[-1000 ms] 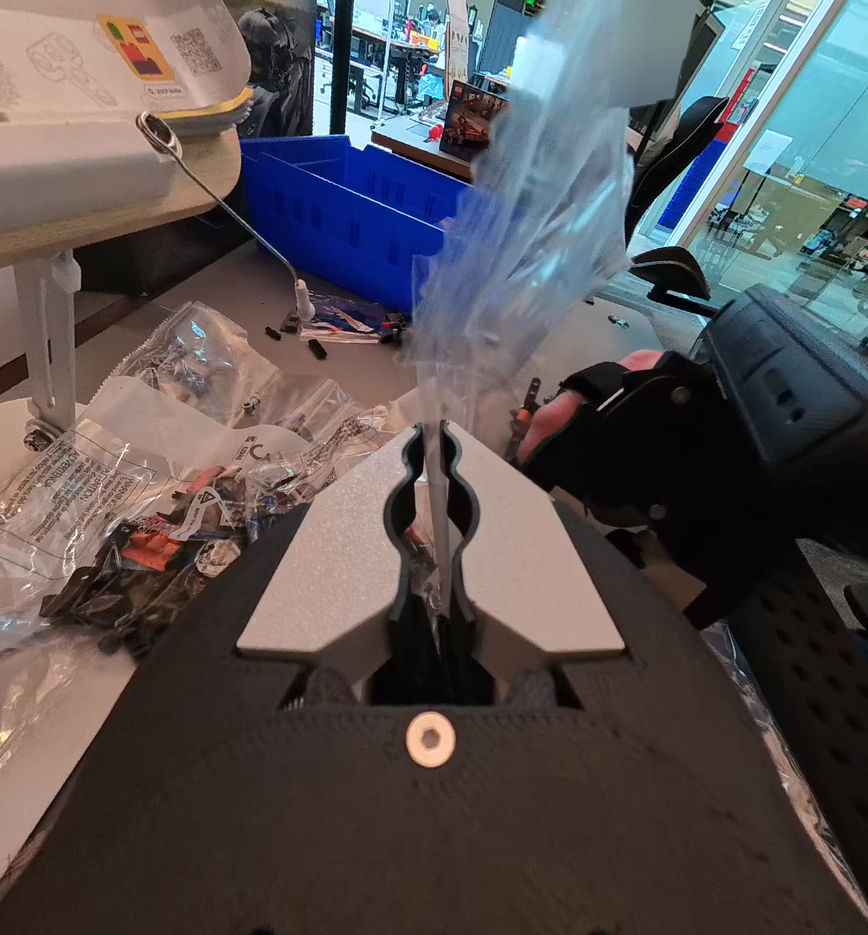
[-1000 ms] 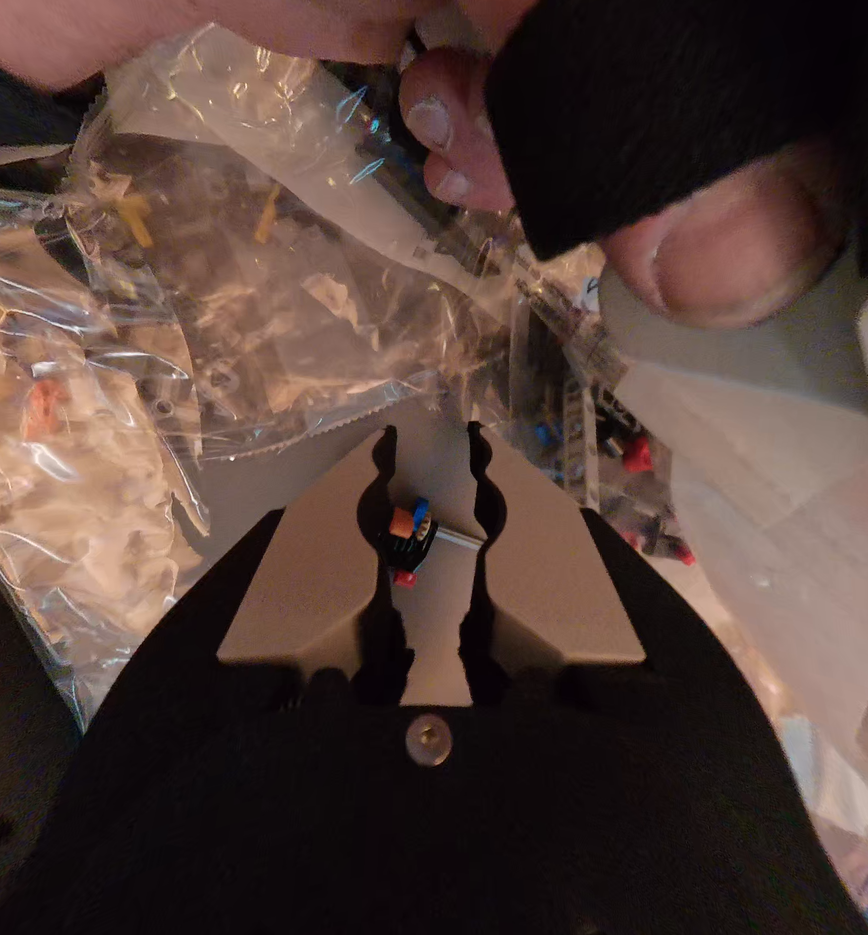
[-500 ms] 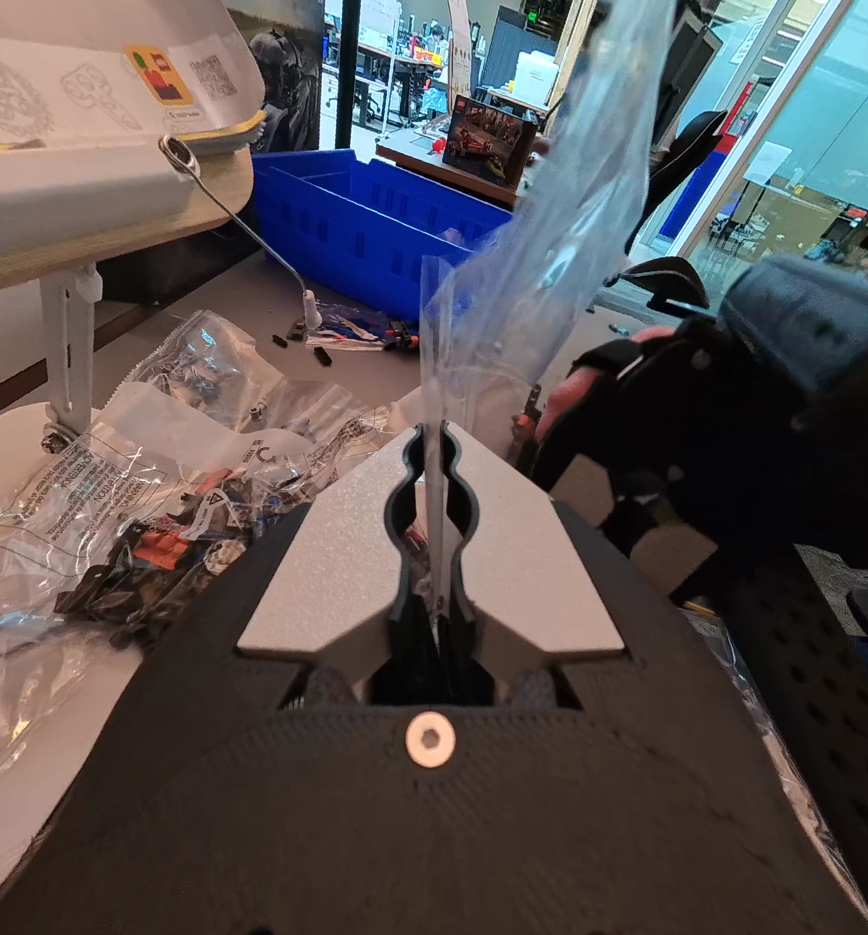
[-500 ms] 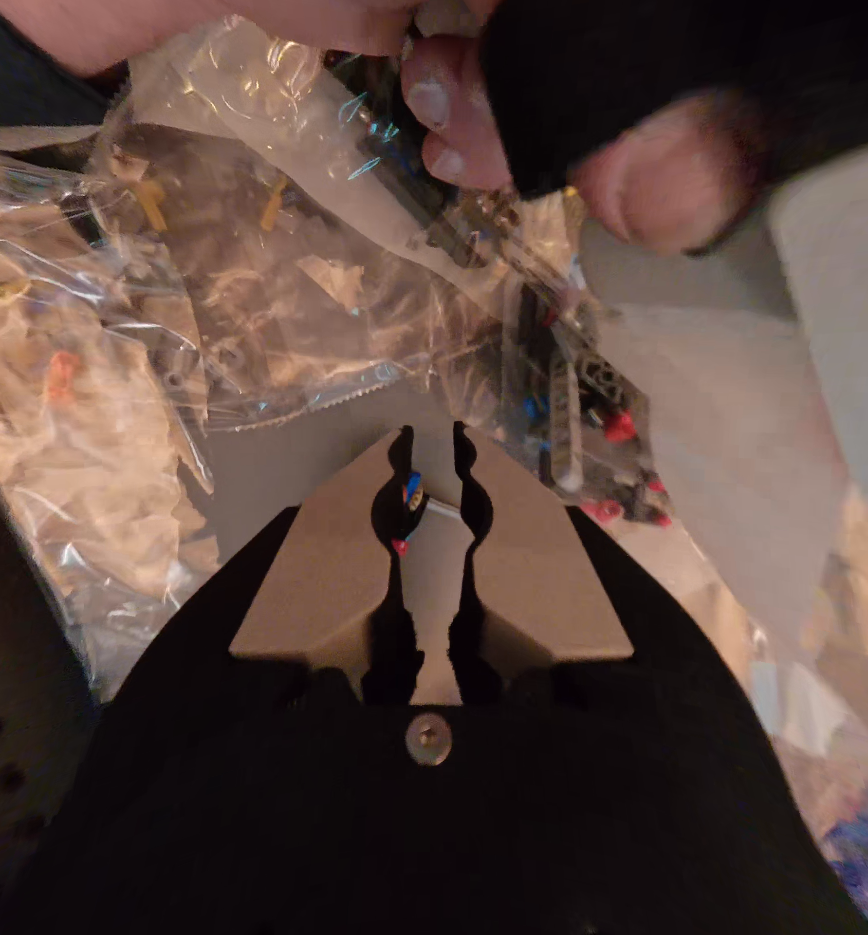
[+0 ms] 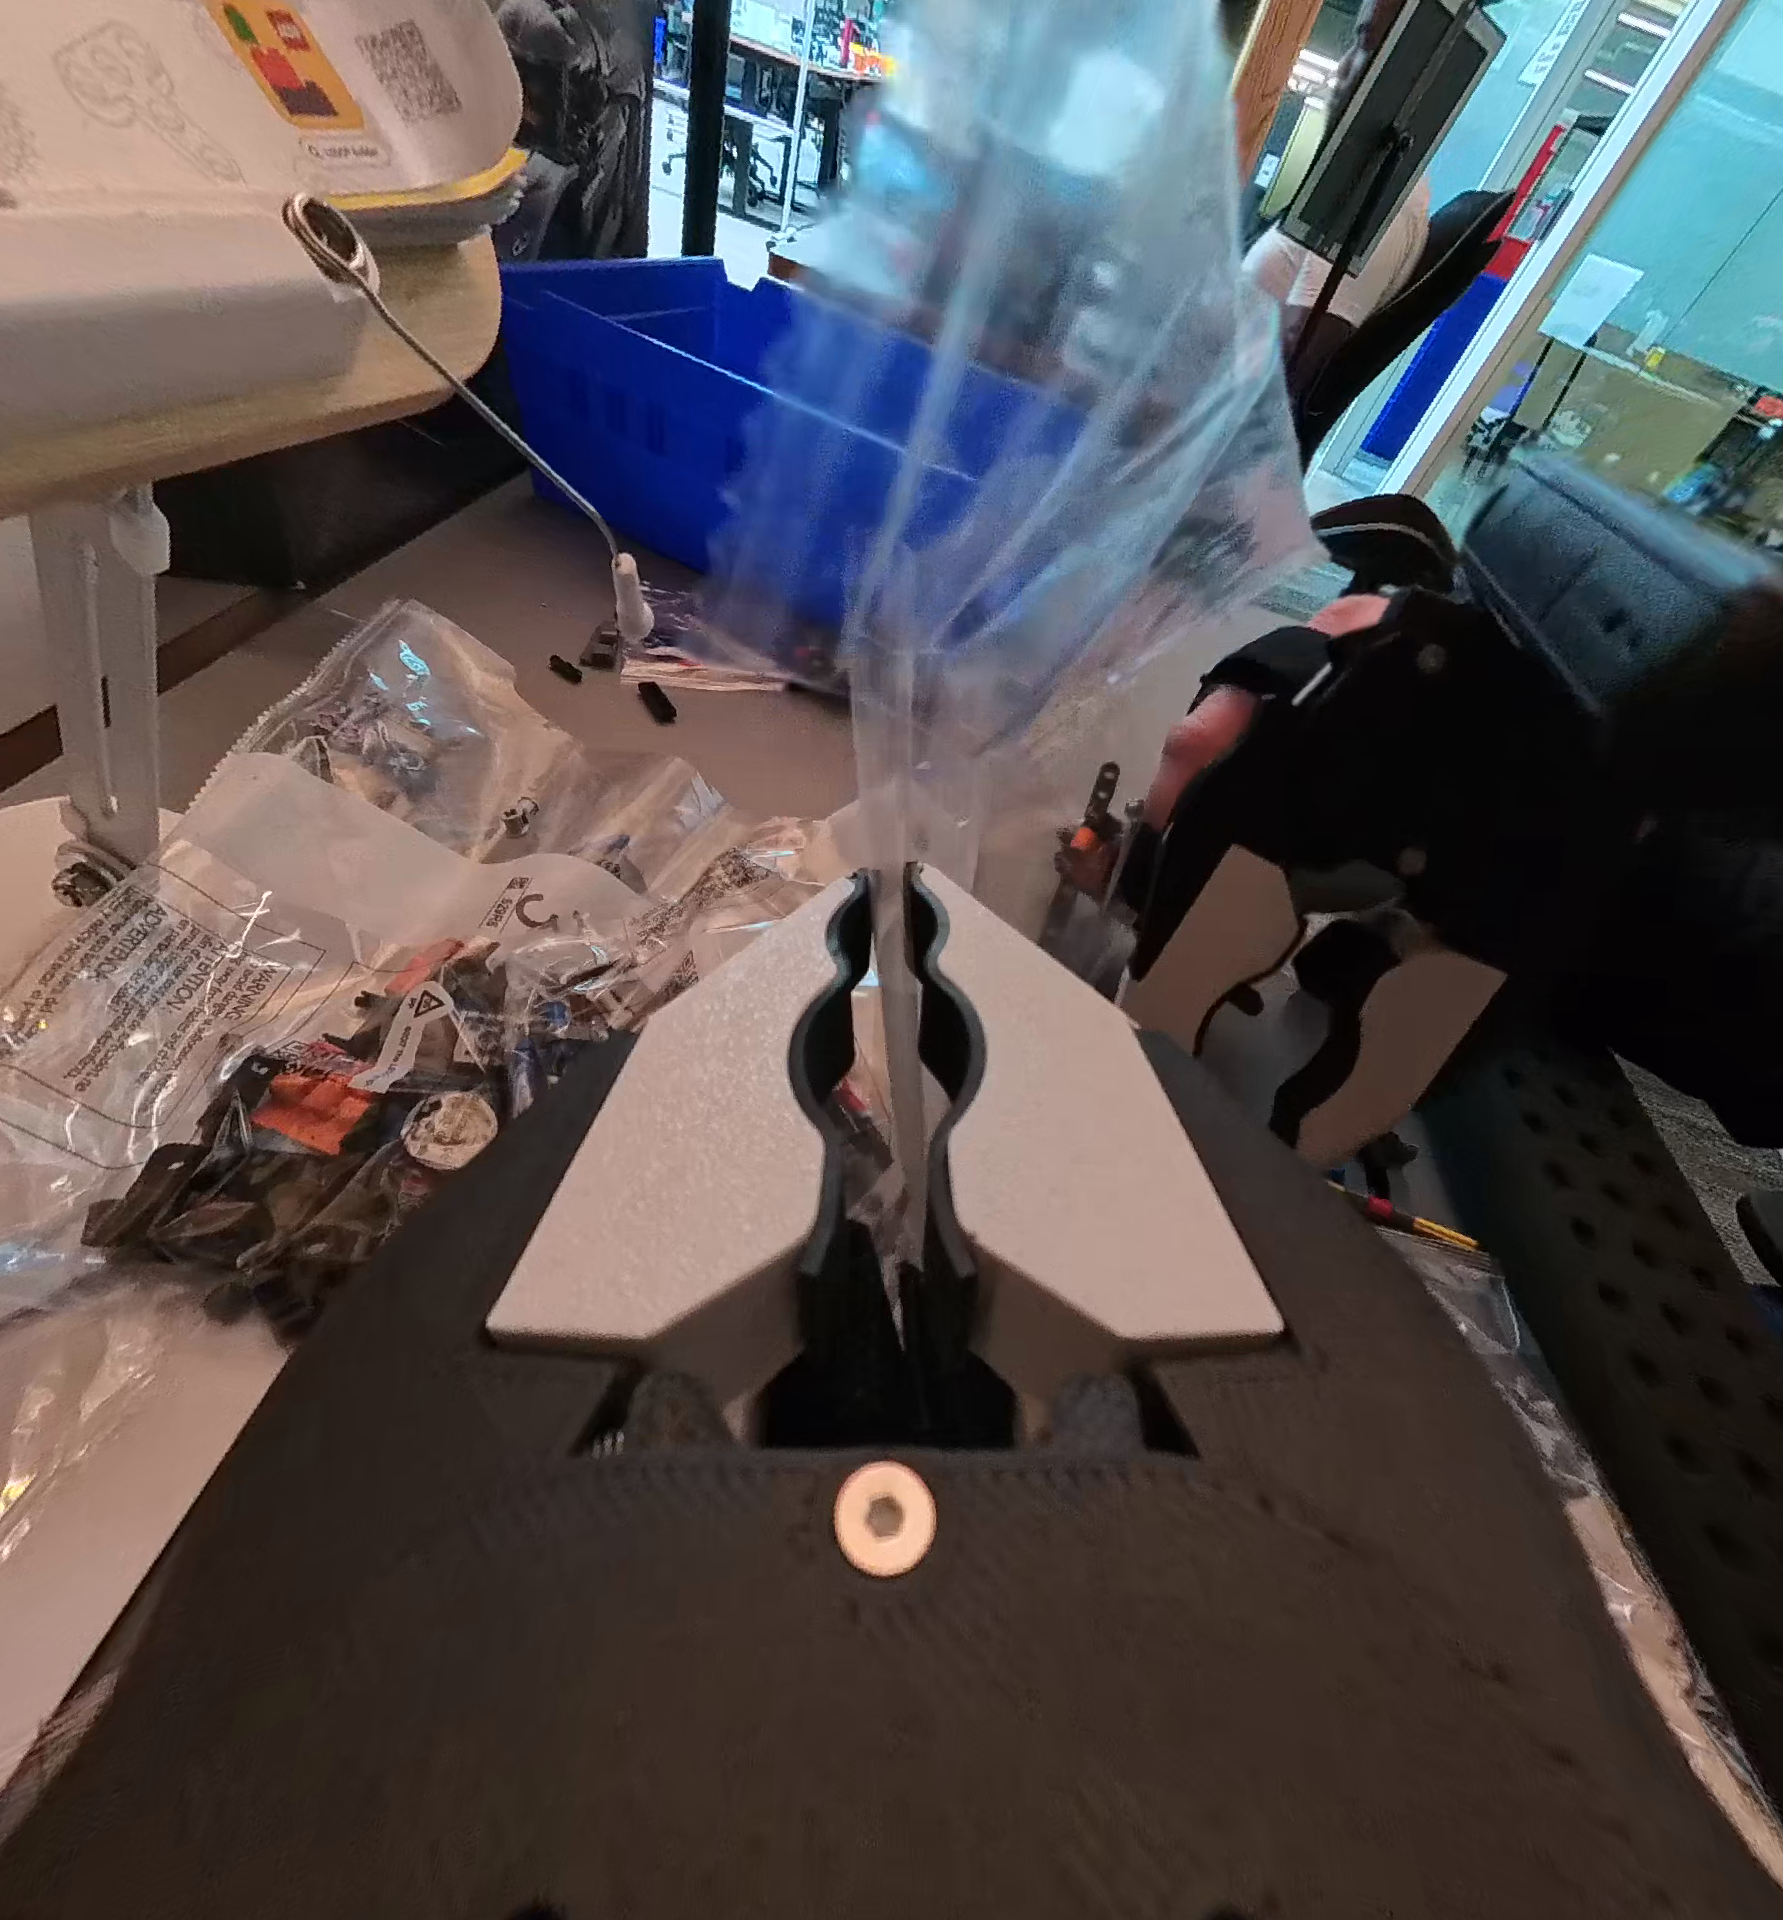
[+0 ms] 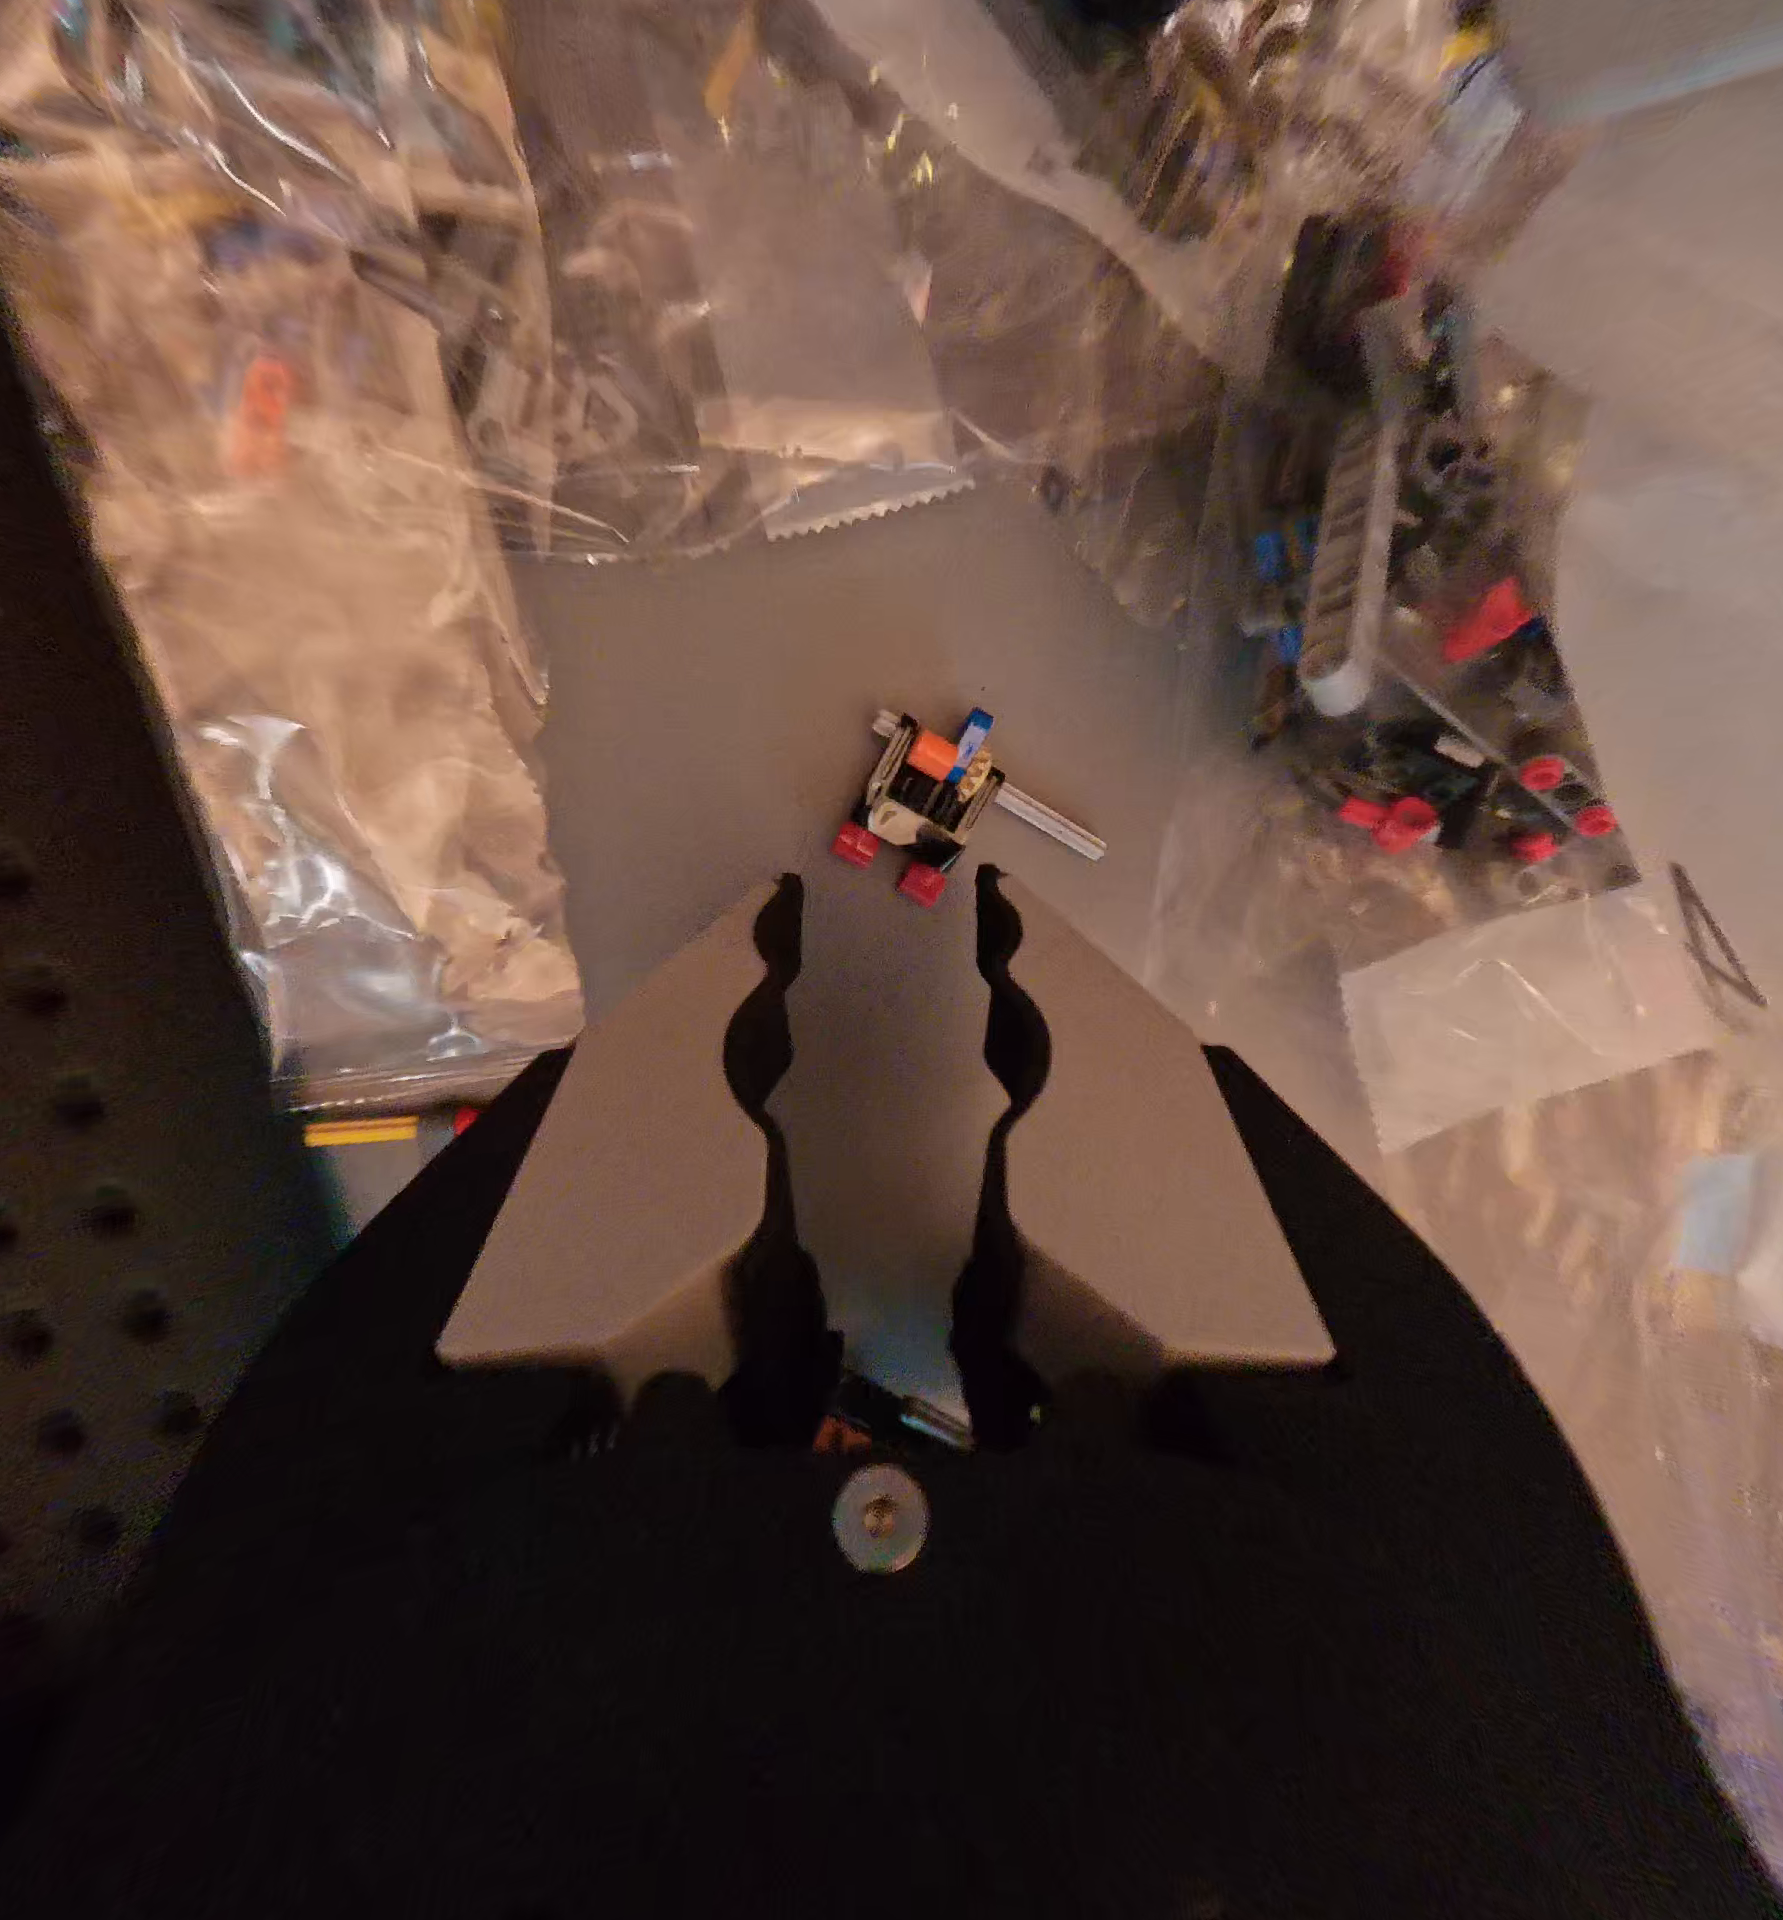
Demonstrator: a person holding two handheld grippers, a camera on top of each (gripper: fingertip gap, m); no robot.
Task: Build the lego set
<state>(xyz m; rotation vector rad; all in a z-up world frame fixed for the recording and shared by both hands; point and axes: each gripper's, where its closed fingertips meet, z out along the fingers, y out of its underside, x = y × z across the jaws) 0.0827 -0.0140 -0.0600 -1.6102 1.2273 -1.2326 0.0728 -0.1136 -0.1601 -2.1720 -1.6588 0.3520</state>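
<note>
Table [image 5: 471, 582], grey, carries everything. Blue bin [image 5: 762, 436] stands at its far side, at 12 o'clock from the left gripper [image 5: 889, 883]. Clear bags of parts [image 5: 274, 997] lie heaped at 9 o'clock of that gripper, more bags [image 6: 367, 540] spread at 10 o'clock in the right wrist view. Left gripper is clenched on an empty clear bag [image 5: 1032, 436] that rises upright from its tips. Right gripper [image 6: 885, 883] is released, its 2 fingers apart over bare table. Small lego assembly [image 6: 923, 792], with red wheels and a grey axle, rests on the table just beyond its tips at 12 o'clock, untouched.
</note>
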